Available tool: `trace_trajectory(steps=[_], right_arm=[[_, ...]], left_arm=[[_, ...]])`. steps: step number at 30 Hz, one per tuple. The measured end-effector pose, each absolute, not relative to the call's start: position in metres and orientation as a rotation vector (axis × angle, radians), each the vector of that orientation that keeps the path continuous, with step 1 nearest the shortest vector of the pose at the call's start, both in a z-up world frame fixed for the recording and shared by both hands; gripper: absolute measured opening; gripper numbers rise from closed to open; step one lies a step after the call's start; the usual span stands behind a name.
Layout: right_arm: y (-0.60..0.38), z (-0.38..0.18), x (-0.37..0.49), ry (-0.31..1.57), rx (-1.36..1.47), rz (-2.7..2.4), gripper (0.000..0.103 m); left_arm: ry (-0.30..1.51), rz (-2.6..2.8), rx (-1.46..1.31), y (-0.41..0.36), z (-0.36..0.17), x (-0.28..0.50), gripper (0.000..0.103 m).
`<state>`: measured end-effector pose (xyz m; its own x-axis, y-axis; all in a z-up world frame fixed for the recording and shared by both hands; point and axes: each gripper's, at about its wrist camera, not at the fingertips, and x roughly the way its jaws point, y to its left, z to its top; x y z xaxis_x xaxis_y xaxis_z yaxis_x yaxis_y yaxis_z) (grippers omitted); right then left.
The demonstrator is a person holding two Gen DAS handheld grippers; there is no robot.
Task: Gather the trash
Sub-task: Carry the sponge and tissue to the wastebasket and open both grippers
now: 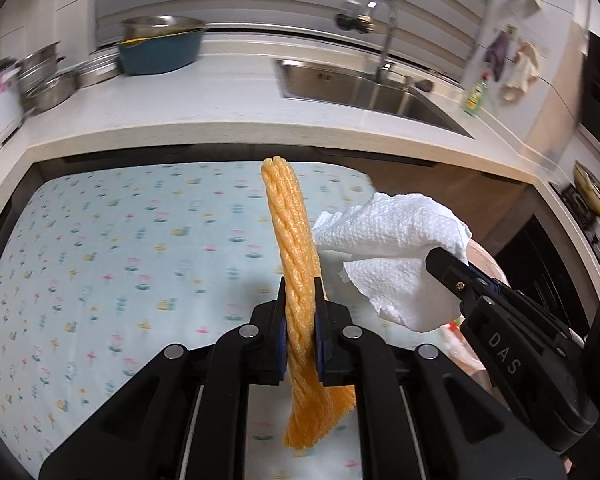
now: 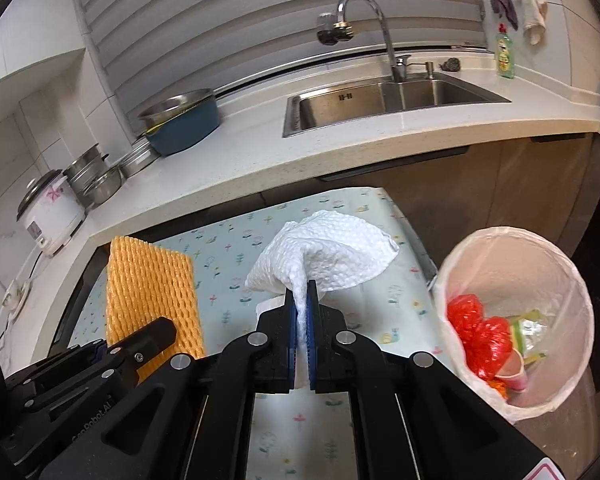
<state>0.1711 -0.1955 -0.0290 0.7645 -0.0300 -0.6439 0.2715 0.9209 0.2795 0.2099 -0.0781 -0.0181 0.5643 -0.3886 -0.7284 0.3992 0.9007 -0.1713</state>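
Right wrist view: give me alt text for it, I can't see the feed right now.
The right gripper pinches a white paper towel above a floral tablecloth. A lined bin holding red bags and a pink cup stands to its right. At left, the left gripper holds an orange foam net; a counter and sink lie behind.

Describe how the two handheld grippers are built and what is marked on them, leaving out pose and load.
Both the left gripper and the right gripper are matte black, with angular linkage arms joined by round silver pivot pins and two flat fingers lined with blue pads. White letters "DAS" run along the right gripper's side in the left wrist view. No cables, hands or sleeves show.
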Motion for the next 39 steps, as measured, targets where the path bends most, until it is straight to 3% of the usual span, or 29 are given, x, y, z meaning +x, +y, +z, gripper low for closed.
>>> trace_trajectory(steps=[23,24,26,27,39], right_arm=[[-0.380,-0.053,0.035,0.612,0.542,-0.491,0.004],[-0.381,-0.053,0.036,0.612,0.543,-0.494,0.005],[-0.384,-0.054,0.037,0.612,0.544,-0.497,0.004],[-0.385,-0.055,0.037,0.612,0.544,-0.496,0.004],[-0.375,-0.063,0.059,0.629,0.532,-0.436,0.004]], left_arm=[[0.853,-0.816,0.159,-0.274,-0.023,0.164,0.011],[0.843,-0.826,0.156,-0.278,-0.024,0.163,0.013],[0.831,-0.817,0.163,-0.284,-0.025,0.163,0.039],[0.823,-0.813,0.168,-0.287,-0.025,0.163,0.042],[0.797,-0.696,0.164,-0.270,-0.031,0.174,0.043]])
